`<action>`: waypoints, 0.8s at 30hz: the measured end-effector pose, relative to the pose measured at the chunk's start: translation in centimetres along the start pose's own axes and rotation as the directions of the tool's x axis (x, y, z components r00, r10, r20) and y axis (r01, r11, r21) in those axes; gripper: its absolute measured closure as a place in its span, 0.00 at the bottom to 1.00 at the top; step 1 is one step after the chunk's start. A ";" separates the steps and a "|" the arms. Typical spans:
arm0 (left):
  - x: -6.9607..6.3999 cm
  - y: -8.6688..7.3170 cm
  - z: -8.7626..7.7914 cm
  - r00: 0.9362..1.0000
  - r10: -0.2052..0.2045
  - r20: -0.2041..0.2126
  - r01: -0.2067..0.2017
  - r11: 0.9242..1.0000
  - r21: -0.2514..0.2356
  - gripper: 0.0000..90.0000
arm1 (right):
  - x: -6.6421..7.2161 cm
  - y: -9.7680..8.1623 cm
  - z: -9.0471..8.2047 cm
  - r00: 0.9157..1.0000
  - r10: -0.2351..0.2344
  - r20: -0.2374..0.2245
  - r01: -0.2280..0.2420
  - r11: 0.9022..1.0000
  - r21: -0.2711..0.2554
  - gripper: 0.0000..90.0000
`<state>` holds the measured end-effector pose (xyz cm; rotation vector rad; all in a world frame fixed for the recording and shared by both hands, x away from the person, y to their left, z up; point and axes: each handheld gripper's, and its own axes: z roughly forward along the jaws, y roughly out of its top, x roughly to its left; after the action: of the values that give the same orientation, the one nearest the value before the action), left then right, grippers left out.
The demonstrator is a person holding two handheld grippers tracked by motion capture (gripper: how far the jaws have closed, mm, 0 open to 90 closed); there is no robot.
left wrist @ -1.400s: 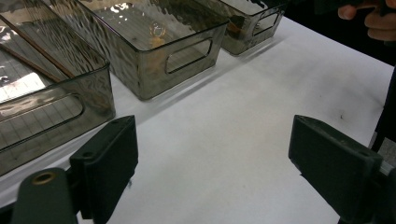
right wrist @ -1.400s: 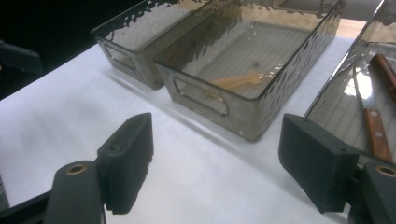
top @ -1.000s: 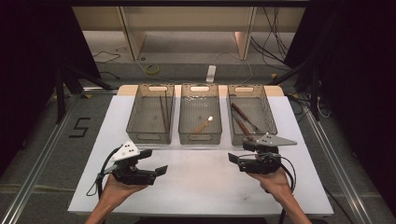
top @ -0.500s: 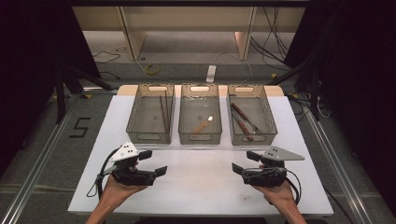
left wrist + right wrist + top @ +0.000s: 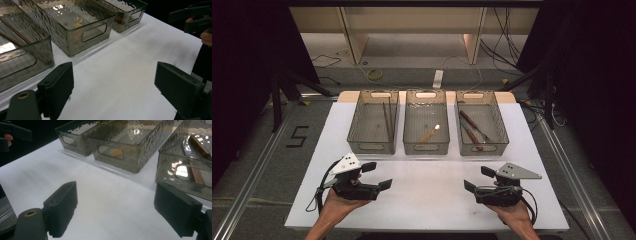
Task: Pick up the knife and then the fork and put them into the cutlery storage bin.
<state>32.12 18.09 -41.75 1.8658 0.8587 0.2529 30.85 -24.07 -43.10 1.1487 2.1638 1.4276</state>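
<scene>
The three clear bins sit in a row across the upper middle of the high view, and nothing lies on the white tabletop (image 5: 427,185) below them. The right bin (image 5: 480,125) holds two brown-handled utensils, probably knives (image 5: 469,129). The middle bin (image 5: 426,127) holds one small wooden-handled piece (image 5: 430,133). The left bin (image 5: 373,125) holds a pair of dark chopsticks (image 5: 387,119).

The right gripper (image 5: 477,179), lower right, has drawn back from the right bin toward the near table edge since a second ago. Its jaws have just been opening and now stand wide with nothing between them. The left gripper (image 5: 377,175), lower left, has kept its place, jaws also wide and empty. With both hands withdrawn and the table bare, the sorting looks finished or paused.

The middle bin's item glares at its tip, so its kind is unclear. In the right gripper view the rippled bin walls blur the contents, and the knives (image 5: 197,157) are cut off at the frame edge.
</scene>
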 end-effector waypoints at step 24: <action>0.0 0.1 0.0 1.000 0.005 -0.003 -0.005 1.000 -0.001 0.17 | -0.1 0.0 -0.1 1.000 0.004 0.012 -0.004 1.000 0.002 0.21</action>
<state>32.13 18.04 -41.69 1.8669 0.8555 0.2595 30.88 -24.21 -43.07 1.1595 2.1569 1.4172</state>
